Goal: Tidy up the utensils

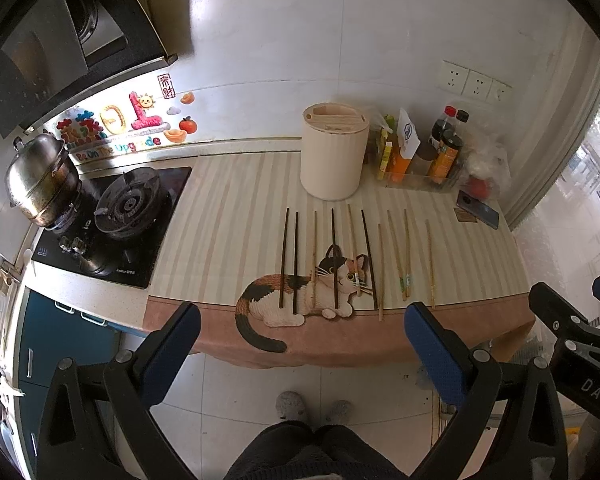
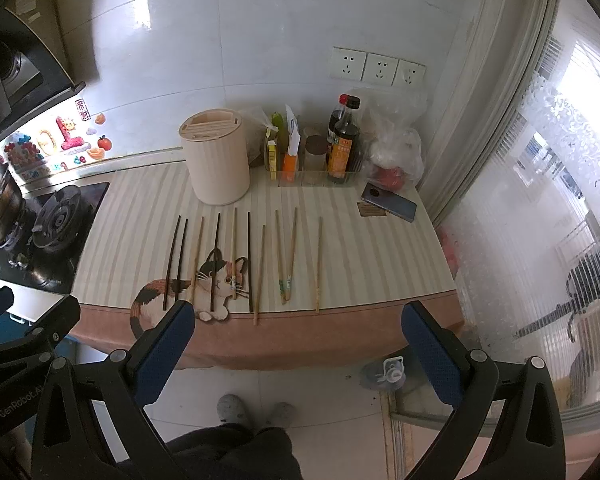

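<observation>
Countertop mat (image 1: pixel 228 216) holds chopsticks (image 1: pixel 332 260), seemingly beyond both open claws.

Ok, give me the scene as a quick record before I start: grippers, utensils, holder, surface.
left gripper: open, holds nothing, short of the counter edge
right gripper: open, holds nothing
chopsticks: ten, dark and light mixed, lying loose in a row
holder: cream cylinder, slotted top, upright behind the row, no chopsticks in it
mat: striped, cat picture, under the chopsticks
phone: right rear of mat

Home kitchen: gas stove (image 1: pixel 116 220), steamer pot (image 1: pixel 40 180), condiment bottles (image 2: pixel 342 140).
</observation>
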`<state>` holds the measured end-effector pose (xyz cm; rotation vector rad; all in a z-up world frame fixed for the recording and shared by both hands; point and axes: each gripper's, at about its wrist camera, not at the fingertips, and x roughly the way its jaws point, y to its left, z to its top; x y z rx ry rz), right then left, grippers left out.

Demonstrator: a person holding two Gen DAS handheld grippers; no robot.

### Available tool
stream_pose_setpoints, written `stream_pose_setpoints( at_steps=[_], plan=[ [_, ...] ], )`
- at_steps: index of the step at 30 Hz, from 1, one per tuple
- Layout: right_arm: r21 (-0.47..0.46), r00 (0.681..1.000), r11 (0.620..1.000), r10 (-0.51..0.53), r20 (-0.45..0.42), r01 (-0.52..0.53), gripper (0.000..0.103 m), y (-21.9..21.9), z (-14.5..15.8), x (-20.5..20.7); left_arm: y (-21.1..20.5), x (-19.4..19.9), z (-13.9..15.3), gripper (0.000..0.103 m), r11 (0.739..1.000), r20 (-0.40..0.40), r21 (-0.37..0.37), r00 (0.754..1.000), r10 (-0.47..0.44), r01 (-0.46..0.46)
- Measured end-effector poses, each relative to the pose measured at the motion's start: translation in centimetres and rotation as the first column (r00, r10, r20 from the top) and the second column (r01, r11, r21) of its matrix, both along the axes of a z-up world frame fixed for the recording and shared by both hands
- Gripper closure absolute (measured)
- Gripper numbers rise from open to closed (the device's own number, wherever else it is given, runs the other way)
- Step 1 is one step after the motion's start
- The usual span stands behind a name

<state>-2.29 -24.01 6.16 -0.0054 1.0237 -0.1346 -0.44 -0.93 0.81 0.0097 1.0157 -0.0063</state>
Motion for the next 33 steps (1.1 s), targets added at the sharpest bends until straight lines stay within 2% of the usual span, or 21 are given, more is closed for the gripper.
stream_pose_setpoints(
  at_steps=[7,12,33],
  plan=[
    [-0.002,1.000,1.000,0.000,0.003,0.000,0.000,0.1,-0.1,-0.3,-0.1,-0.1,0.2,0.000,1.000,0.004,0.000,1.000,-0.001,0.001],
    [-0.004,1.000,1.000,0.003,0.011,-0.003,0.000,0.5,1.5,-0.8,-0.3,-0.1,0.8,0.000,1.000,0.013,-0.001,1.000,0.002,-0.002],
    [0.013,1.000,1.000,0.011,0.027,-0.011,0.000,-0.2,1.4,-0.4,-0.4,-0.4,1.0,0.000,1.000,0.041,0.003,0.999,0.009,-0.009]
  ],
)
